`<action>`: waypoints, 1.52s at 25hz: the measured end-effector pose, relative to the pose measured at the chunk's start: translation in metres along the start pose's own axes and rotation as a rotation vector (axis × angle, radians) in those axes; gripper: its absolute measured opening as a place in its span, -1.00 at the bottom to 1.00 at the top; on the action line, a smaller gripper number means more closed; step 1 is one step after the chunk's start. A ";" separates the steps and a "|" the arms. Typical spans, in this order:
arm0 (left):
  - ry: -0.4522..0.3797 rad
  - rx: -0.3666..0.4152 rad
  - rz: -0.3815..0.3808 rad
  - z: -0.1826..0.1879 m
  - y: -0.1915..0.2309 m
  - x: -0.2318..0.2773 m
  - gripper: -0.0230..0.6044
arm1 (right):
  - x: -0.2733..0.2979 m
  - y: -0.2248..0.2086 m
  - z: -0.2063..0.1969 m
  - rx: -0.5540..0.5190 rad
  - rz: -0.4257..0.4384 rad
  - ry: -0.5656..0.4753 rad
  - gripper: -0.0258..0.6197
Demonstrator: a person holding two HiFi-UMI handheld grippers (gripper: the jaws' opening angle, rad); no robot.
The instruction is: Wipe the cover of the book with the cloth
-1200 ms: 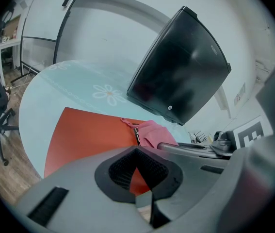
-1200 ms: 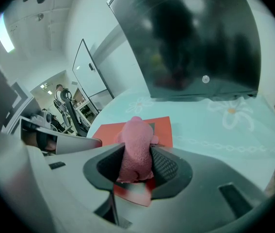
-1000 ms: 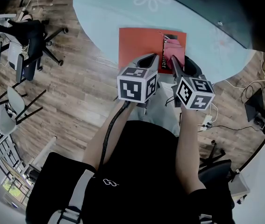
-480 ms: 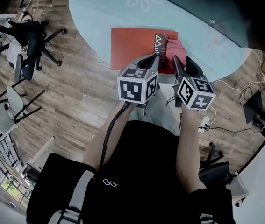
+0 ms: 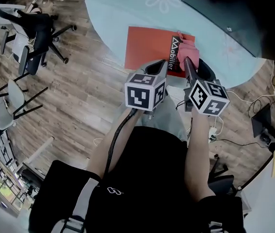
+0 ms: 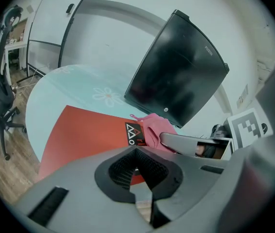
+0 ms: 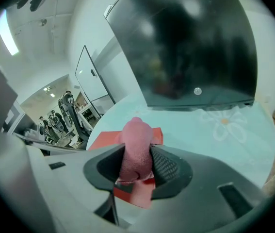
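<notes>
Head view gives us the pale blue table (image 5: 103, 13) under the book (image 5: 147, 47), with a dark screen (image 5: 224, 8) beyond the book's far right corner. The book lies flat and closed. Its cover is plain orange-red, and a black strip with white lettering runs along its right edge. At that strip sits the pink cloth (image 5: 188, 48), bunched into a soft roll and resting on the cover. We see the right gripper (image 7: 136, 154) above the book's right edge, its jaws pressed in on the cloth from both sides with a fold hanging below them. The left gripper (image 6: 137, 149) is over the book's near edge, just beside the cloth, with its jaw tips together and nothing between them.
</notes>
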State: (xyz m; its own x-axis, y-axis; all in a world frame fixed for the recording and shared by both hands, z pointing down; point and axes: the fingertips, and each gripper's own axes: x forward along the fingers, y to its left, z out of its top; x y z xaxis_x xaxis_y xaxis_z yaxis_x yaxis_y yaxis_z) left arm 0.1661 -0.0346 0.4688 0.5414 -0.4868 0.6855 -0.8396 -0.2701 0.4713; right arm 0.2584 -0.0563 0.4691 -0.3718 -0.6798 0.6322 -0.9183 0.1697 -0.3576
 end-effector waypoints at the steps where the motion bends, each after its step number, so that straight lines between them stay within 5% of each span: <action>1: -0.002 -0.004 0.001 -0.001 0.006 -0.004 -0.89 | 0.003 0.008 0.000 -0.003 0.006 0.000 -0.44; 19: -0.086 -0.111 0.067 -0.003 0.144 -0.095 -0.89 | 0.061 0.187 -0.047 -0.128 0.138 0.078 -0.44; 38: -0.033 -0.122 0.054 -0.023 0.148 -0.091 -0.89 | 0.067 0.187 -0.073 -0.109 0.129 0.124 -0.44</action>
State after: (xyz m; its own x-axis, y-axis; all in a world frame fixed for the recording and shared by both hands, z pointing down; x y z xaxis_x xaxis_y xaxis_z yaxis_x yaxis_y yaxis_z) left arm -0.0063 -0.0117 0.4888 0.4925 -0.5252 0.6940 -0.8546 -0.1411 0.4997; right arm 0.0518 -0.0185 0.4946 -0.4945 -0.5558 0.6682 -0.8690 0.3299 -0.3687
